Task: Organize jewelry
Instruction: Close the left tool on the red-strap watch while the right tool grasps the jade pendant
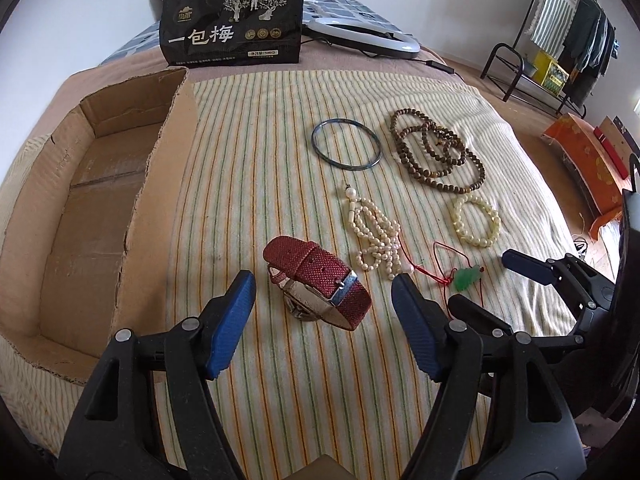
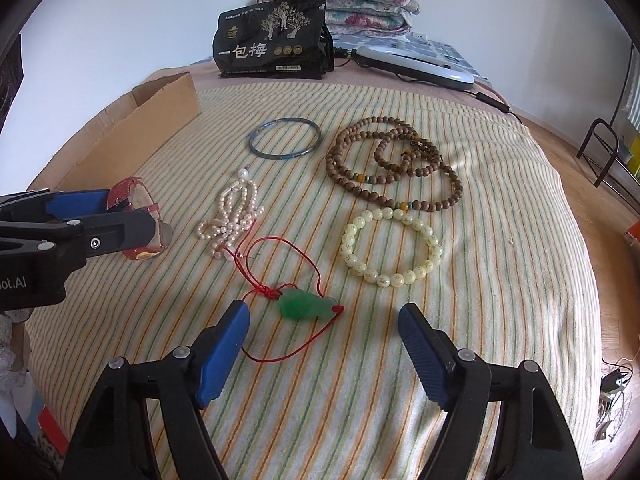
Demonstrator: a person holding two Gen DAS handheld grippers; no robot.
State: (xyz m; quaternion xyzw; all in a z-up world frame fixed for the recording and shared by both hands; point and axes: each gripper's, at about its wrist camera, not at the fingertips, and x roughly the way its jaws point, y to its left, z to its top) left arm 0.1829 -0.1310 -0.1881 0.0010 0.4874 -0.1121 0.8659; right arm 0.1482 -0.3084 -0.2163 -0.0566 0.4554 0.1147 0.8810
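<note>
While the cardboard box (image 1: 100, 208) at your nine o'clock lies empty, all six pieces wait on the striped blanket (image 1: 280, 380). Your left gripper (image 1: 323, 300) brackets the red watch (image 1: 316, 284), jaws apart, pads not touching; your right gripper (image 2: 322, 330) spreads around the jade pendant (image 2: 304, 305), gripping nothing. Beyond lie pearls (image 1: 376, 240), pale bracelet (image 2: 390, 248), bangle (image 1: 346, 144) and wooden beads (image 2: 392, 164). Open room at twelve; blanket edge falls away at three.
</note>
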